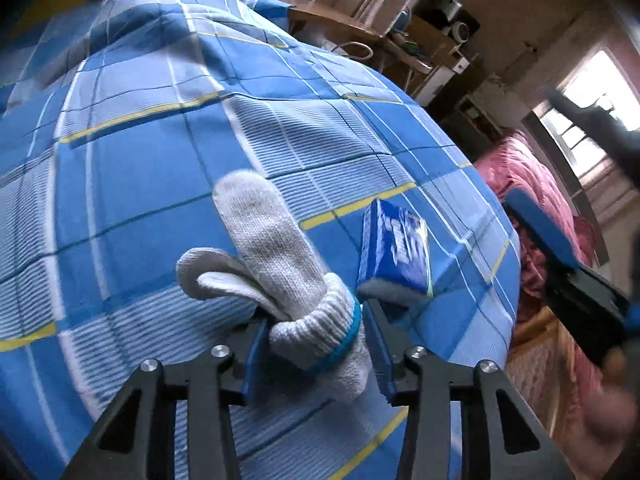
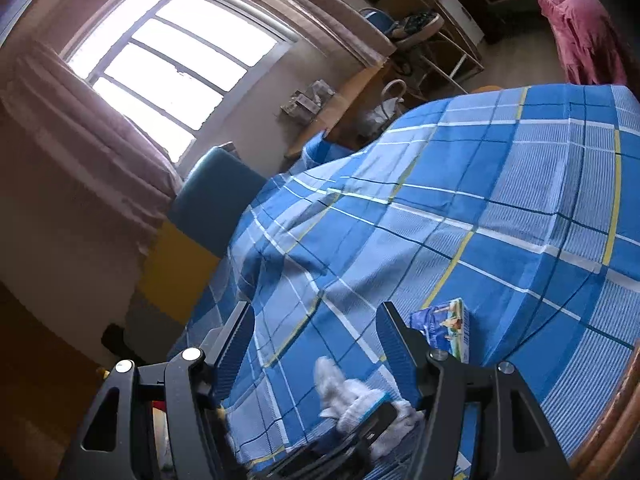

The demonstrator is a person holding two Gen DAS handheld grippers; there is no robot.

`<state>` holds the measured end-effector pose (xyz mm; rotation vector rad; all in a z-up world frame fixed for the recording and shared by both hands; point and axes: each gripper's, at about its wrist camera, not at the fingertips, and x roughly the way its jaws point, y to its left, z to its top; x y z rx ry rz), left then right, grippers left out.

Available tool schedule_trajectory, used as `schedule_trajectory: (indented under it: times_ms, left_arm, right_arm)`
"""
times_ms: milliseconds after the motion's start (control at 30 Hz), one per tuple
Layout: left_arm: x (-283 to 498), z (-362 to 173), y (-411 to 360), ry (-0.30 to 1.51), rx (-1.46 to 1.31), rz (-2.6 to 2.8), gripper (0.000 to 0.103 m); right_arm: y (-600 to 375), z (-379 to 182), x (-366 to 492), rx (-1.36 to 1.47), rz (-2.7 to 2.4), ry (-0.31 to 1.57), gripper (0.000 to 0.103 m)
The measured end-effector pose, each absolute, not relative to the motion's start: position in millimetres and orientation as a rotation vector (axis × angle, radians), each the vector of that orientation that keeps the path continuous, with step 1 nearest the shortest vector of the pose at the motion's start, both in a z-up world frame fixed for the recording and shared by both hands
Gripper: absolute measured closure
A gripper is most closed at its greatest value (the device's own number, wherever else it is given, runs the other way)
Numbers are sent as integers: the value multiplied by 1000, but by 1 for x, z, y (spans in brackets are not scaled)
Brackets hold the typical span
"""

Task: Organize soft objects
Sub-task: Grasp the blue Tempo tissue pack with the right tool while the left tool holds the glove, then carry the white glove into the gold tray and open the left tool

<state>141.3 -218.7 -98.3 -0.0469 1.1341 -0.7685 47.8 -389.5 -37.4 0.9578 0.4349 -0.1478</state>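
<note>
With the white glove (image 1: 280,276) lying cuff-first between my left jaws (image 1: 316,352), the step in hand, as I judge it, is to take a firm hold on that ribbed, blue-edged cuff before lifting. The left jaws stand on either side of the cuff, the left pad against the knit and the right pad close beside it; whether both truly press I cannot tell. A good grip would close on the thick cuff rather than the loose thumb, so the fabric does not slide out, and the lift should go straight up off the bedspread (image 1: 140,184) so the checked cloth is not dragged along. Just beyond the glove sits a blue tissue pack (image 1: 394,248), near enough to be knocked if I swing right. My right jaws (image 2: 316,344) hang spread and empty above the bed, pinching nothing; in their view the glove and the pack lie low in the frame. The bed's right edge falls away close past the pack, toward a pink quilt (image 1: 532,200). Leftward and further up the bed lies wide open room, ending in a raised fold of cover.
</note>
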Motion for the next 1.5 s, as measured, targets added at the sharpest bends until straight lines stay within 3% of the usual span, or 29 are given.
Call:
schedule_trajectory:
  times_ms: [300,667,700,733,967,1133,1500]
  left_arm:
    - [111,-92,-117,1111,-17,-721,58]
    - [51,-84,-28,1013,11,-568,58]
    - [47,-83,-21,1003,1,-558,58]
    - [44,-83,-16,995,-2,-549,58]
    - [38,-102,12,1003,-77,-501,58]
    - [39,-107,8,990,-71,-494,57]
    - [35,-101,5,965,-61,-465,62]
  right_arm:
    - [-405,-63,66,1017,-350,667,39]
    - [-382,-99,132,679,-483,1124,37]
    - [-377,-107,138,643,-473,1182,38]
    - [-373,-108,139,618,-464,1202,46]
    - [-303,-92,149,454,-158,1153,46]
    - [-238,-109,155,222,-63,1239,46]
    - [-229,-112,148,95,-57,1230,46]
